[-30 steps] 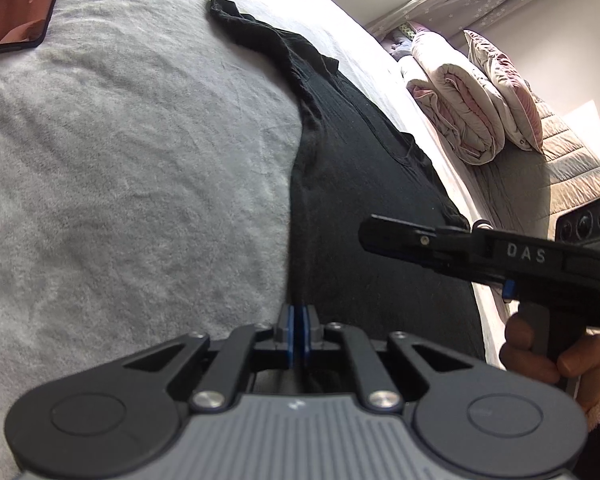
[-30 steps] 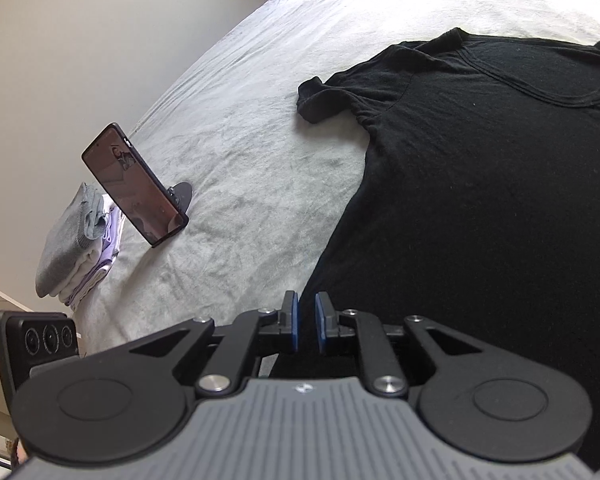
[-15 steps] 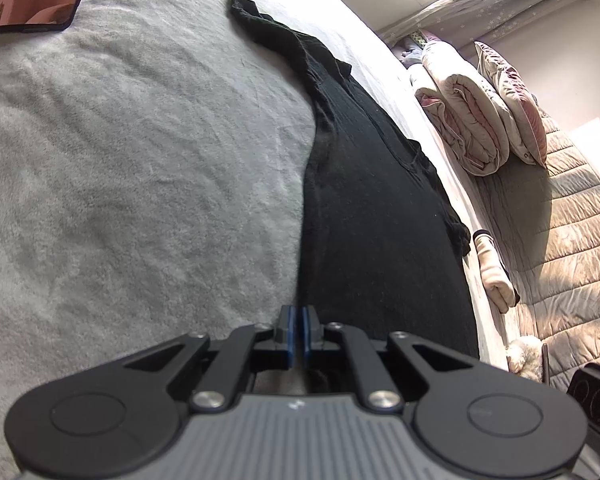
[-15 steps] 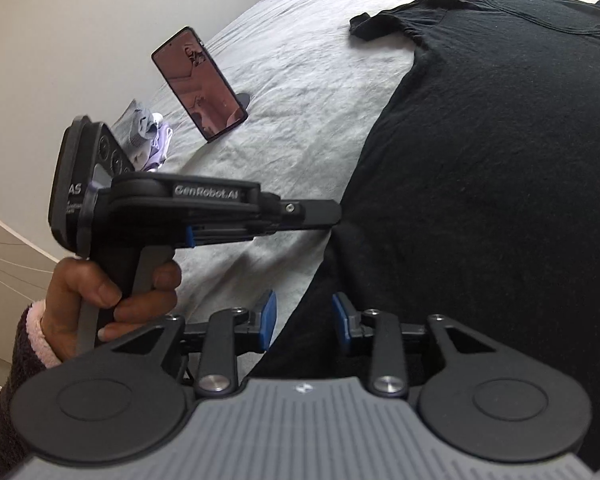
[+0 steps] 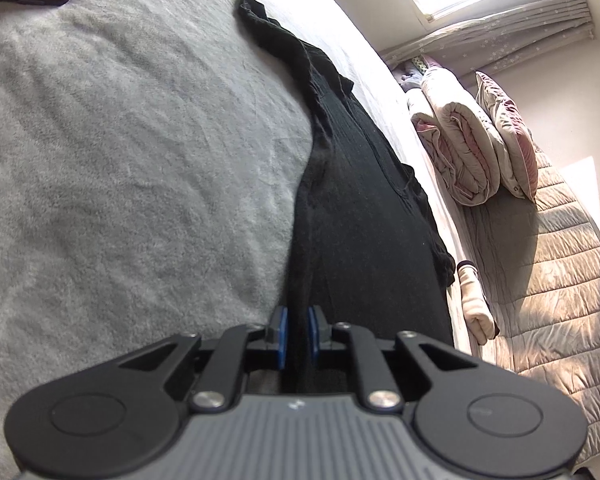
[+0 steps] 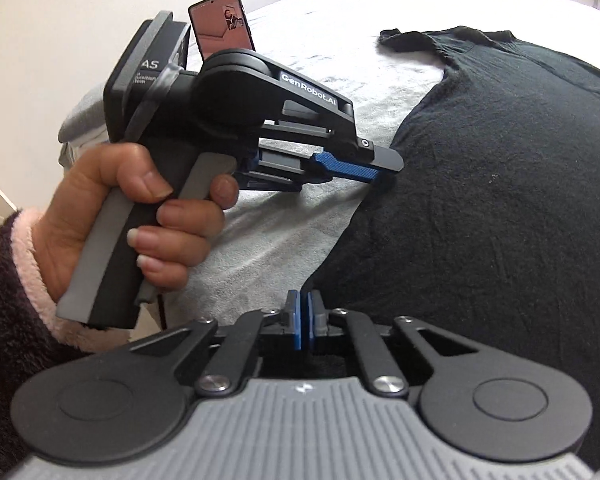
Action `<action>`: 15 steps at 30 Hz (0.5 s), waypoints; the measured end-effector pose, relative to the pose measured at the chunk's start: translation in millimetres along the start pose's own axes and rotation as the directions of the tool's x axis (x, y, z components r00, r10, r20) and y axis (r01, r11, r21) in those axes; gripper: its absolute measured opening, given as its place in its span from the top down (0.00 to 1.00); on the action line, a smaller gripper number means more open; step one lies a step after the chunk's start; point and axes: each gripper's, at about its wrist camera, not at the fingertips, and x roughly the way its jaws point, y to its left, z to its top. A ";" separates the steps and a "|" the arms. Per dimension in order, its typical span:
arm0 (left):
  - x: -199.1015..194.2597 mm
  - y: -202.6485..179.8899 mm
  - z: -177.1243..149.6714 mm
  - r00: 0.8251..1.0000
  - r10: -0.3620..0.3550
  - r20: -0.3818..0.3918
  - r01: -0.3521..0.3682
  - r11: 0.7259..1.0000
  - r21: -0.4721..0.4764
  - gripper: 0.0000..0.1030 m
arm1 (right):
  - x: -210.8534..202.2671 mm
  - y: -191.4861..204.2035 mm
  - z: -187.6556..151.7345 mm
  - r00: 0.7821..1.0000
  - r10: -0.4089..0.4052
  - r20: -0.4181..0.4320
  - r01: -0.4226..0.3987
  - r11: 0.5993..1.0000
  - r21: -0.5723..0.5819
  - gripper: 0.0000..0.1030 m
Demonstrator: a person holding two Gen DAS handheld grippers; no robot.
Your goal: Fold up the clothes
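A black T-shirt (image 5: 364, 200) lies flat on the grey bed cover (image 5: 120, 160); it also shows in the right wrist view (image 6: 500, 184). My left gripper (image 5: 296, 336) is shut on the shirt's left side edge, with a fold of black cloth between its blue pads. It shows from the side in the right wrist view (image 6: 376, 168). My right gripper (image 6: 304, 326) is shut on the shirt's hem corner near the front, just below the left gripper.
A phone (image 6: 224, 28) stands propped on the bed at the far left; folded grey clothes (image 6: 80, 120) lie behind the hand. A rolled pink duvet (image 5: 460, 152) and a pillow (image 5: 512, 140) lie on a quilted mat beyond the bed.
My left gripper opened a little and now has the shirt's side edge between its pads. My right gripper moved in beside it and shut on the hem corner.
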 end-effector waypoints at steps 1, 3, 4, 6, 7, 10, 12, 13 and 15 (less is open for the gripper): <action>0.7 0.5 -0.1 1.000 -0.005 0.005 0.005 1.000 -0.009 0.89 | -2.5 -1.4 1.0 1.000 0.027 0.000 -0.027 0.999 0.023 0.97; -2.5 -6.3 -2.8 1.000 0.017 0.023 -0.018 1.000 0.023 0.91 | -7.2 0.5 0.9 0.997 0.082 -0.002 -0.081 0.996 0.046 0.99; -3.6 -9.5 -4.0 0.999 0.038 0.032 -0.040 0.998 0.046 0.97 | -8.9 2.2 0.9 0.995 0.101 -0.003 -0.101 0.994 0.052 0.99; -5.9 -16.0 -6.2 0.996 0.079 0.051 -0.084 0.992 0.091 0.98 | -8.5 9.7 0.5 0.995 0.100 -0.008 -0.099 0.994 0.036 0.99; -6.2 -16.7 -6.4 0.995 0.081 0.050 -0.086 0.992 0.097 0.98 | -8.3 13.4 0.3 0.995 0.099 -0.011 -0.099 0.995 0.028 0.99; -7.9 -15.7 -4.8 0.997 0.068 0.029 -0.070 0.993 0.095 0.97 | -7.4 15.3 -0.3 0.996 0.084 -0.017 -0.084 0.996 0.030 0.89; -11.1 -14.3 -3.9 0.998 0.058 0.022 -0.060 0.994 0.087 0.96 | -10.6 15.6 -2.7 0.998 0.069 -0.016 -0.069 0.997 0.018 0.87; -12.7 -13.6 -3.6 0.998 0.054 0.021 -0.056 0.995 0.085 0.92 | -12.8 16.2 -4.3 0.998 0.059 -0.013 -0.059 0.998 0.005 0.86; -14.1 -13.6 -2.6 0.998 0.052 0.018 -0.054 0.995 0.088 0.89 | -17.0 18.0 -8.1 0.999 0.040 -0.006 -0.040 0.999 -0.022 0.62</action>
